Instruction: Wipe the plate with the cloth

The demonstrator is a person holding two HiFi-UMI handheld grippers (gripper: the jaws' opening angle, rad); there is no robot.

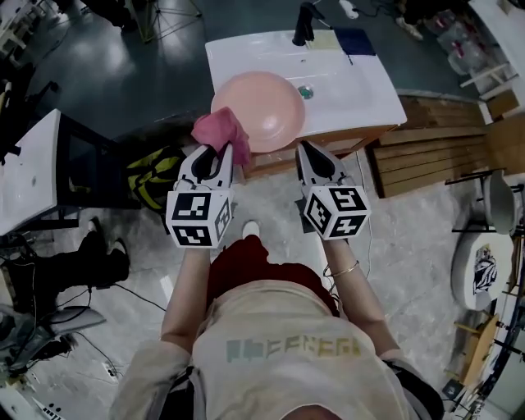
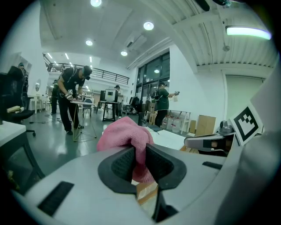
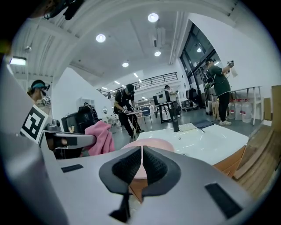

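A round pink plate (image 1: 261, 109) hangs over the front edge of the white sink counter (image 1: 361, 86). Its near rim sits between the jaws of my right gripper (image 1: 304, 151), which is shut on it. In the right gripper view the plate (image 3: 151, 144) shows just past the closed jaws of that gripper (image 3: 141, 165). My left gripper (image 1: 220, 156) is shut on a bunched pink cloth (image 1: 220, 130), held at the plate's left edge. From the left gripper view the cloth (image 2: 125, 134) bulges above the jaws of the gripper (image 2: 139, 160).
A black faucet (image 1: 304, 25) and a dark blue rag (image 1: 354, 39) are at the back of the counter. A white table (image 1: 33, 164) stands to the left, with a yellow and black bag (image 1: 156, 176) beside it. Wooden boards (image 1: 443, 156) lie on the right. People stand far off.
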